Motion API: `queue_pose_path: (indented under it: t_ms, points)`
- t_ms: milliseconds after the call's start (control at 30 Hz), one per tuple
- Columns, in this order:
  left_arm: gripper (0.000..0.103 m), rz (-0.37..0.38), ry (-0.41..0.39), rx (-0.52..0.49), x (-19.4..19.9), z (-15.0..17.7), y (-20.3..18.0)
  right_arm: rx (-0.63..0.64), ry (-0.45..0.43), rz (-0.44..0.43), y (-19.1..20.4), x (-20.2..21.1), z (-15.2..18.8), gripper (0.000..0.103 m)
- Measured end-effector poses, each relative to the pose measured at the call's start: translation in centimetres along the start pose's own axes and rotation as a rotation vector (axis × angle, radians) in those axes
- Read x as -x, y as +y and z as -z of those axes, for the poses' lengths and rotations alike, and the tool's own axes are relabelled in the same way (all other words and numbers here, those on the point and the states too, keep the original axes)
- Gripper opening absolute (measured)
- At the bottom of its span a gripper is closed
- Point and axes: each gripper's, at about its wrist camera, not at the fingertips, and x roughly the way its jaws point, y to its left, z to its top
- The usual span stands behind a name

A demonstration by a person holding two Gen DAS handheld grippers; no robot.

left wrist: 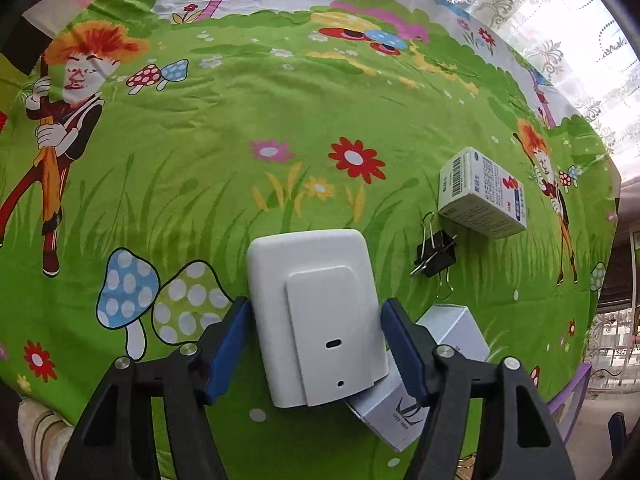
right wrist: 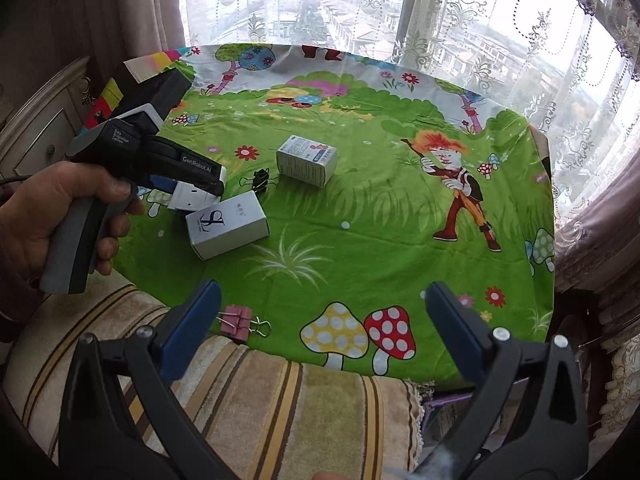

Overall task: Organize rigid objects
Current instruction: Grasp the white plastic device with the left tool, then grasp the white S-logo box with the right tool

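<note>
My left gripper (left wrist: 316,344) is shut on a white plastic device (left wrist: 316,316), its blue pads against both sides; it also shows in the right wrist view (right wrist: 192,198). A white box with a logo (left wrist: 404,404) lies under and right of the device, also in the right wrist view (right wrist: 228,224). A black binder clip (left wrist: 434,254) and a white medicine box (left wrist: 480,196) lie further right. My right gripper (right wrist: 322,328) is open and empty over the table's near edge. A pink binder clip (right wrist: 240,320) lies by its left finger.
The table wears a green cartoon cloth (right wrist: 360,200). A striped cushion (right wrist: 260,400) lies below the near edge. Lace curtains and a window (right wrist: 440,20) stand behind. A black box with coloured stripes (right wrist: 160,80) sits at the far left.
</note>
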Motion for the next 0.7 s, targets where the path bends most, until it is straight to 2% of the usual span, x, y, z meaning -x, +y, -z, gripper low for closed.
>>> queue_pose_path:
  t_ms: [133, 233, 400, 500, 600, 700]
  points:
    - [0.067, -0.055, 0.025, -0.051, 0.1, 1.6, 0.8, 0.015, 0.029, -0.028, 1.5, -1.2, -0.6, 0.103]
    - [0.064, -0.087, -0.007, -0.103, 0.2, 2.6, 0.8, 0.009, 0.068, -0.054, 2.5, -2.5, -0.9, 0.103]
    - [0.064, -0.001, -0.02, -0.034, 1.8, 3.1, 2.4, -0.08, 0.119, -0.083, 3.2, -4.1, -1.8, 0.103]
    - [0.063, 0.047, -0.077, 0.002, 4.4, 3.8, 3.7, -0.153, 0.149, -0.091, 3.5, -5.1, -2.5, 0.103]
    - [0.031, 0.104, -0.128, 0.059, 7.2, 4.8, 5.4, -0.229, 0.19, -0.104, 3.9, -6.4, -3.2, 0.103]
    - [0.031, 0.138, -0.167, 0.092, 8.8, 6.3, 6.9, -0.3, 0.218, -0.105, 4.6, -7.7, -3.7, 0.103]
